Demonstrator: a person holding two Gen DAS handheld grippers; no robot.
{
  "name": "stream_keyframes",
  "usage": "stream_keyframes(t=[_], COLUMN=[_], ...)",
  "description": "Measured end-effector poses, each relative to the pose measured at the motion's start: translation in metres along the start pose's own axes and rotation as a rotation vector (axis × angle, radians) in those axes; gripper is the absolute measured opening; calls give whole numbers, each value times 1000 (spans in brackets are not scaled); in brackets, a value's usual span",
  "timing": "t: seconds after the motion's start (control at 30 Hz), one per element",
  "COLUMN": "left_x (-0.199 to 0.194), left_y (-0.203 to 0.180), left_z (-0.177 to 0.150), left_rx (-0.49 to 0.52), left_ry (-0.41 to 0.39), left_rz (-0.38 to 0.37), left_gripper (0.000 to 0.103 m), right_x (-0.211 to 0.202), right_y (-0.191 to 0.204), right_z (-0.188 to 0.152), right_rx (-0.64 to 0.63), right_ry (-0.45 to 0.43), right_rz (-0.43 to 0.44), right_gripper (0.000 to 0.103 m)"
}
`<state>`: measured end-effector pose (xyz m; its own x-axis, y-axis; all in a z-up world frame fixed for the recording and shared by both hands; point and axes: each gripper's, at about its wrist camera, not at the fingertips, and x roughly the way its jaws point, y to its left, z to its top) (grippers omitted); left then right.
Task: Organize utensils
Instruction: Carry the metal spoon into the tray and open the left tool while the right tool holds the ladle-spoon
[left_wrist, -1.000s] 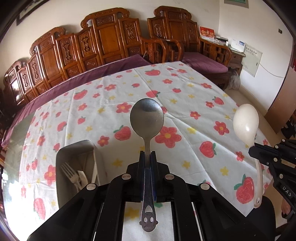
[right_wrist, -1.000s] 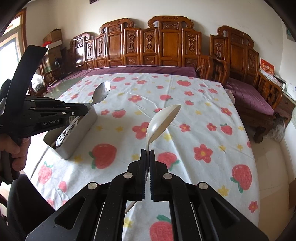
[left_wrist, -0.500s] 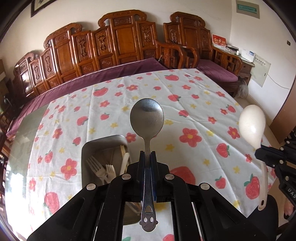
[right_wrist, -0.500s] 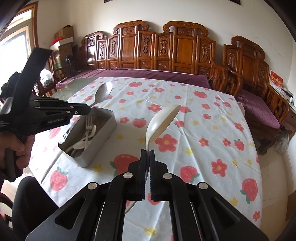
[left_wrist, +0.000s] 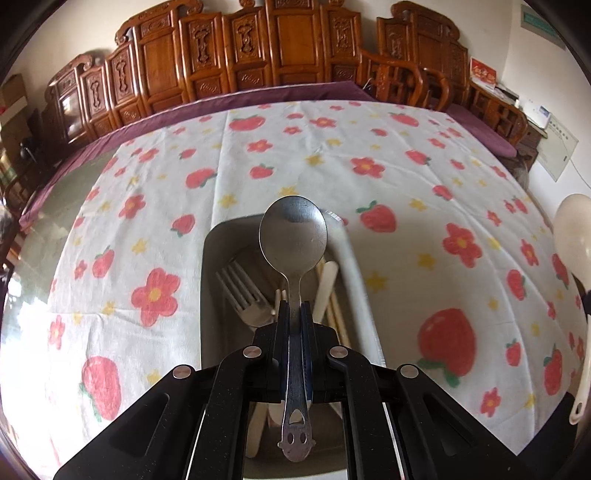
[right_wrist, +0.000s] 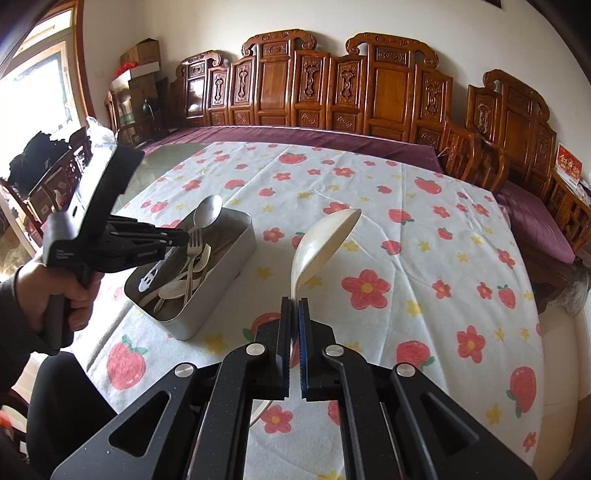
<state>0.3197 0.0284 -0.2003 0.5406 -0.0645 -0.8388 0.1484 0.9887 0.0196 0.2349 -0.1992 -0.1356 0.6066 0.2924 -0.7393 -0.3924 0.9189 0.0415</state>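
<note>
Above the metal tray (left_wrist: 210, 295), the left gripper (left_wrist: 295, 314) pinches a steel spoon (left_wrist: 293, 236).

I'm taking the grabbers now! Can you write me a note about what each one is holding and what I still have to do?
Left gripper: shut on the metal spoon, held above the metal tin, bowl end forward.
Right gripper: shut on the white spoon, in the air over the tablecloth, to the right of the tin.
Done: forks and other white utensils already lie in the tin.
Left: lower the metal spoon into the tin and let go, then bring the white spoon over and do the same.
</note>
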Motion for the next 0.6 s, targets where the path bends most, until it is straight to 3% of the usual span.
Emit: stream_keyframes(t=[0.27, 0.6], left_x=[35, 42], left_y=[12, 11], left_z=[-8, -9], left_rx=[-22, -11], left_ry=[55, 89], left_rz=[13, -4], left_gripper=[5, 6], right_x=[15, 30], right_y=[4, 11], right_z=[2, 7], right_rx=[-8, -14], right_ry=[20, 37], right_rz=[4, 17], right_gripper=[5, 5])
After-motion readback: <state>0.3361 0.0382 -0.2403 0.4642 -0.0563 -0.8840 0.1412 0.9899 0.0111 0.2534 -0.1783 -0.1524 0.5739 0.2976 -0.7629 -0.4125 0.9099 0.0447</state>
